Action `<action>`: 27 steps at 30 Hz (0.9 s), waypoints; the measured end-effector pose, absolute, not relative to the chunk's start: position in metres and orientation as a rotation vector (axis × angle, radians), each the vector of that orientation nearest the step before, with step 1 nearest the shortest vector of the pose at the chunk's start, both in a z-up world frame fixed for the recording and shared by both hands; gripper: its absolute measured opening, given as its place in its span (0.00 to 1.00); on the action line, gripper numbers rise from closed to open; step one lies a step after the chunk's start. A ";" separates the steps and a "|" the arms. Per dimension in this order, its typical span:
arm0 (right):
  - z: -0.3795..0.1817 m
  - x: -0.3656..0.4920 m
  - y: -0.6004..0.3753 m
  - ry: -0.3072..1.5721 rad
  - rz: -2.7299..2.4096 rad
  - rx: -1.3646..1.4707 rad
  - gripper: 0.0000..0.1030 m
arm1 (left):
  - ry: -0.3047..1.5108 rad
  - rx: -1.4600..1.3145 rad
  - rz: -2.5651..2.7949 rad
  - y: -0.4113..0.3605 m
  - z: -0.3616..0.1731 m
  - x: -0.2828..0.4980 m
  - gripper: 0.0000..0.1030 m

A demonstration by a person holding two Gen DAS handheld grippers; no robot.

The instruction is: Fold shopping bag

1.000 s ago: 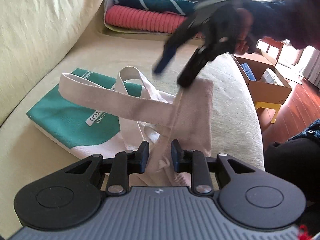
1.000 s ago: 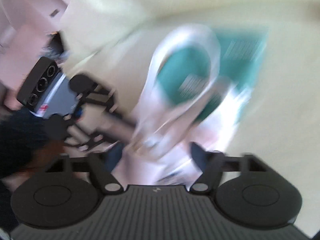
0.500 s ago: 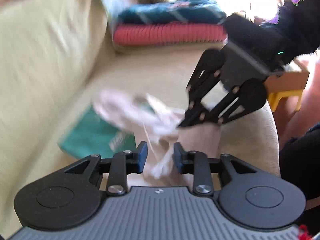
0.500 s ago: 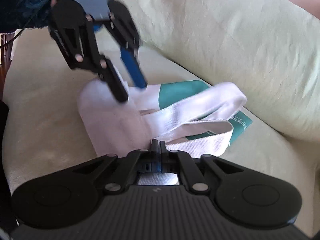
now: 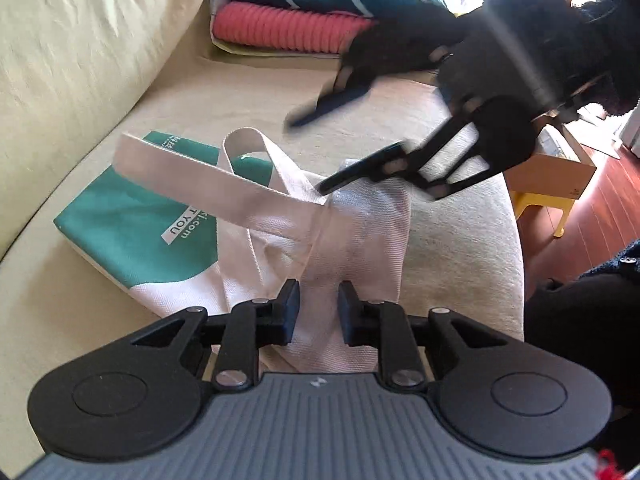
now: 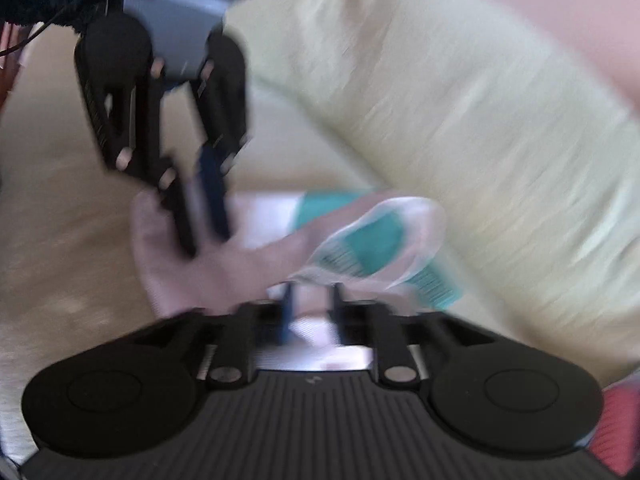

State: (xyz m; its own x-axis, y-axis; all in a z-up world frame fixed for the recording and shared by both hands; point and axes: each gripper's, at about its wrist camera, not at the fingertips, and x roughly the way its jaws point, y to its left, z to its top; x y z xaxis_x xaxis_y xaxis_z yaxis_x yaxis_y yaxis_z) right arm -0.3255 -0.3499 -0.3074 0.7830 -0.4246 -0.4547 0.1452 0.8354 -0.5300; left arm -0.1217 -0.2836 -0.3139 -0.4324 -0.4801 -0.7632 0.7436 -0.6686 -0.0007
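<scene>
Two tools flanking shopping bag [image 5: 280, 240] on sofa [image 5: 100, 60]: left tool [image 5: 318, 306] closing around near white edge, right tool [image 5: 320, 152] opening, spread over far handle end, bag stretching away toward backrest

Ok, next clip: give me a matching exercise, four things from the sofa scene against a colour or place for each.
Things:
1. tote bag
2. ribbed blanket
3. cardboard box
4. stool

Descriptions:
A. coral, folded under a dark teal blanket
B. yellow, under the box
C. white with a green print, on the sofa seat
D. brown, open, beside the sofa

Pairs: 1-C, 2-A, 3-D, 4-B
</scene>
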 end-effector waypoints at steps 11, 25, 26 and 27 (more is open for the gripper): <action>-0.373 -0.337 -0.303 0.677 -0.107 -0.918 0.46 | 0.649 0.872 -2.164 -0.305 -0.317 -0.098 0.31; -0.317 -0.295 -0.422 0.967 0.258 -0.024 0.37 | -0.075 1.221 -2.164 -0.224 -0.257 -0.127 0.61; -0.316 -0.292 -0.426 0.971 0.267 -0.003 0.37 | -0.156 1.282 -2.130 -0.223 -0.269 -0.133 0.61; -0.315 -0.288 -0.430 0.976 0.277 0.019 0.37 | -0.230 1.334 -2.100 -0.223 -0.281 -0.139 0.61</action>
